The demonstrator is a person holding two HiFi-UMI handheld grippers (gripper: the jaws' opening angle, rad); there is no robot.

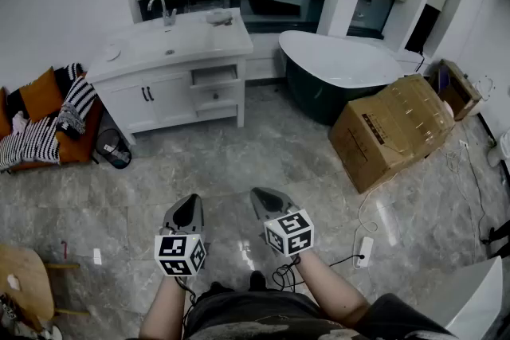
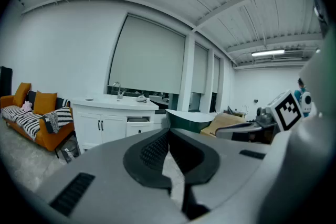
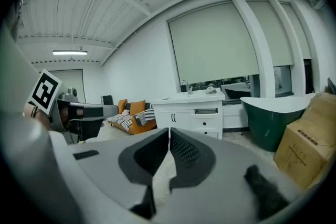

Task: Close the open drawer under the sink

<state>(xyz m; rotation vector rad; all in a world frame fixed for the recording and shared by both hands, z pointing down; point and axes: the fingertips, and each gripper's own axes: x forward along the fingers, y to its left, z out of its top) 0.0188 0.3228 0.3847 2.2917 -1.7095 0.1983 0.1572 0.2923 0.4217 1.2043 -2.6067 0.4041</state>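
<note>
While both pairs of jaws are pressed together and empty, the left gripper (image 1: 188, 208) and right gripper (image 1: 268, 201) hang side by side above grey marble floor (image 1: 239, 159), aimed at the white vanity (image 1: 159, 99) well ahead. Its upper drawer (image 1: 215, 76), right of the twin doors below the sink (image 1: 169, 52), juts towards the person, its long side running across the cabinet front. A dark-green bathtub (image 1: 335, 72) and a cardboard box (image 1: 390, 127) stand to the right, an orange sofa (image 1: 48, 135) to the left.

The left tongs (image 1: 189, 209) and right tongs (image 1: 266, 201) hover well apart from the open drawer (image 1: 215, 76) of the vanity (image 1: 163, 103).
</note>
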